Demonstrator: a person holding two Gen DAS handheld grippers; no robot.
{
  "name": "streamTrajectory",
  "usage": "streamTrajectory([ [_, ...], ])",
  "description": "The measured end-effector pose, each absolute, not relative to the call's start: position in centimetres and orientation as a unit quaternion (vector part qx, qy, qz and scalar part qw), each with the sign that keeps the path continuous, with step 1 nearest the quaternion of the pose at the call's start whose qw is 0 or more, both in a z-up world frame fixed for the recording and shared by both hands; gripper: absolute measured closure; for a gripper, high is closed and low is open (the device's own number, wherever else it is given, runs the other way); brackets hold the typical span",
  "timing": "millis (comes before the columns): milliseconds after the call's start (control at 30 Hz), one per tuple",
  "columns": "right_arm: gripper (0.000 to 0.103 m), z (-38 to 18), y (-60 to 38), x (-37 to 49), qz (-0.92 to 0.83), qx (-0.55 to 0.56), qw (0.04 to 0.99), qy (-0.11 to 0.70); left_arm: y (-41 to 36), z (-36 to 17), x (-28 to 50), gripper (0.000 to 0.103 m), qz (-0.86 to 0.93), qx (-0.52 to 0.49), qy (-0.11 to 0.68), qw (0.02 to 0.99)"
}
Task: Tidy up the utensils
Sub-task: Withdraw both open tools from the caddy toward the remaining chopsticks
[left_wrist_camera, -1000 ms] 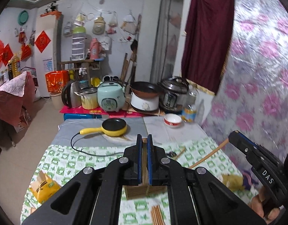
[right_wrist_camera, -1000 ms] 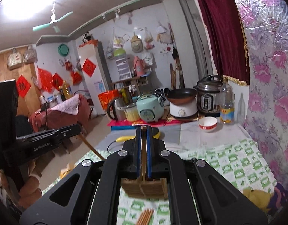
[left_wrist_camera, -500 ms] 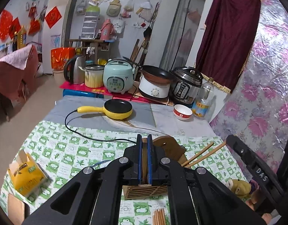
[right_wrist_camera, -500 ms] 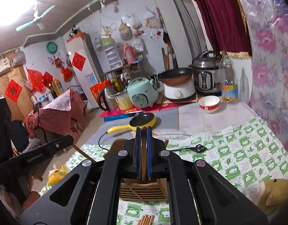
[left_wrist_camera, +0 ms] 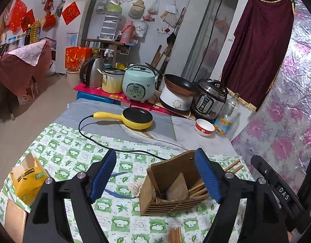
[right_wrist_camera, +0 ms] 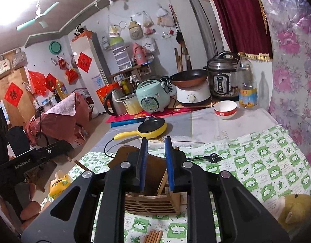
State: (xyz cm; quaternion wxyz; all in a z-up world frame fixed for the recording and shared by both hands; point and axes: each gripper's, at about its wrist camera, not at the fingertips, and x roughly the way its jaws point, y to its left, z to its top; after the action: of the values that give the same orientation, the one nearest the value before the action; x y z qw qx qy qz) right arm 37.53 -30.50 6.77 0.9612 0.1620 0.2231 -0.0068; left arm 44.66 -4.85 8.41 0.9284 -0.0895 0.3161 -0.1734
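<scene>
A wooden utensil holder point(left_wrist_camera: 167, 190) stands on the green-checked tablecloth, with chopsticks point(left_wrist_camera: 198, 188) leaning in its right compartment. My left gripper point(left_wrist_camera: 155, 176) is wide open and empty, its blue pads either side of the holder. My right gripper point(right_wrist_camera: 156, 164) is partly open above the same holder point(right_wrist_camera: 153, 200); a chopstick point(right_wrist_camera: 162, 182) stands in the holder between the pads, and I cannot tell if they touch it. More loose chopsticks point(left_wrist_camera: 175, 235) lie on the cloth in front, also in the right wrist view point(right_wrist_camera: 153, 236).
A yellow electric pan point(left_wrist_camera: 135, 118) with its cord lies behind. A red-white bowl point(left_wrist_camera: 204, 126) and bottle point(left_wrist_camera: 226, 117) stand at the back right. A yellow box point(left_wrist_camera: 28, 180) sits left. A plug point(right_wrist_camera: 214, 159) and a plush toy point(right_wrist_camera: 297, 208) lie right. Cookers line the back.
Both grippers were shut on chopsticks above the holder. They lowered toward it. The left has opened wide, its chopstick now in the holder. The right has opened partway.
</scene>
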Motion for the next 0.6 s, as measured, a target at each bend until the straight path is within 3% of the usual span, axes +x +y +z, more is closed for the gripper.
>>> streamTrajectory([
  [167,0.074,7.2,-30.0,37.0,-0.007,0.153,0.964,0.218,-4.8,8.8,43.8,0.016,-0.145,-0.069,0.301,0.940],
  [433,0.069,8.2,-29.3,34.0,-0.007,0.149,0.966,0.212,-3.9,8.6,40.6,0.015,-0.125,-0.050,0.296,0.946],
  [533,0.063,8.3,-28.8,31.9,-0.007,0.147,0.966,0.214,-3.0,7.0,37.4,0.006,-0.114,-0.035,0.285,0.951],
  [600,0.051,7.1,-28.6,29.4,-0.009,0.148,0.966,0.210,-2.4,4.2,35.1,0.006,-0.112,-0.028,0.302,0.946],
])
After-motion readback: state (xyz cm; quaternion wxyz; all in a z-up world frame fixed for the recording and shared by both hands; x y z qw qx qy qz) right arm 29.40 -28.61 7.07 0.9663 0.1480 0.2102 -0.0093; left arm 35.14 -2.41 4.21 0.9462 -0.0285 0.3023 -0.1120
